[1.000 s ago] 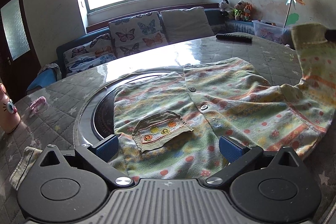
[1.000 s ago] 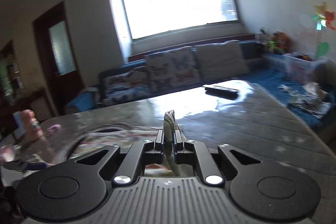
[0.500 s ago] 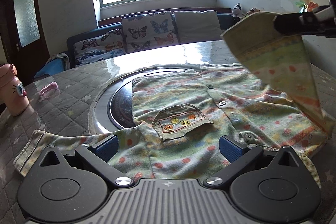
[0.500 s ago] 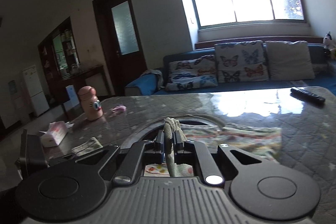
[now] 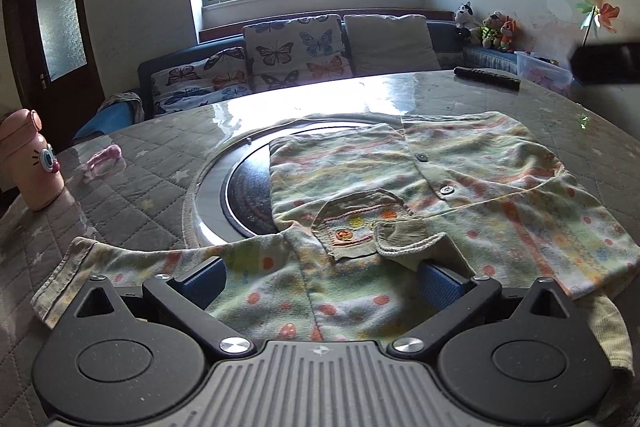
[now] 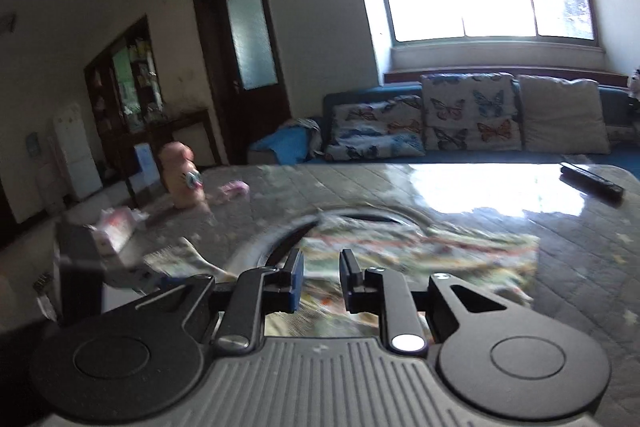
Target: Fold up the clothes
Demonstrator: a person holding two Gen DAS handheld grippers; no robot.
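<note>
A small pastel button-up shirt (image 5: 460,187) with dots and stripes lies face up on the quilted table. One sleeve is folded across its chest, and that sleeve's ribbed cuff (image 5: 408,239) rests by the embroidered pocket (image 5: 352,227). The other sleeve (image 5: 120,267) stretches out flat to the left. My left gripper (image 5: 320,275) is open, its blue pads low over the shirt's near part with cloth beneath them. My right gripper (image 6: 321,281) has its jaws opening with nothing between them, above the shirt (image 6: 440,251). In the left wrist view the right gripper (image 5: 604,69) is a dark blur at upper right.
A round glass hotplate (image 5: 248,187) is set into the table, partly under the shirt. A pink bottle (image 5: 32,163) and a small pink item (image 5: 105,157) stand left, and a remote (image 5: 486,78) lies at the far right. A tissue pack (image 6: 116,227) sits left. A sofa with cushions (image 5: 296,55) lies behind.
The right gripper carried the sleeve over the shirt's chest, let it go and drew back to the right. The sleeve now lies folded there. The left gripper shifted slightly.
</note>
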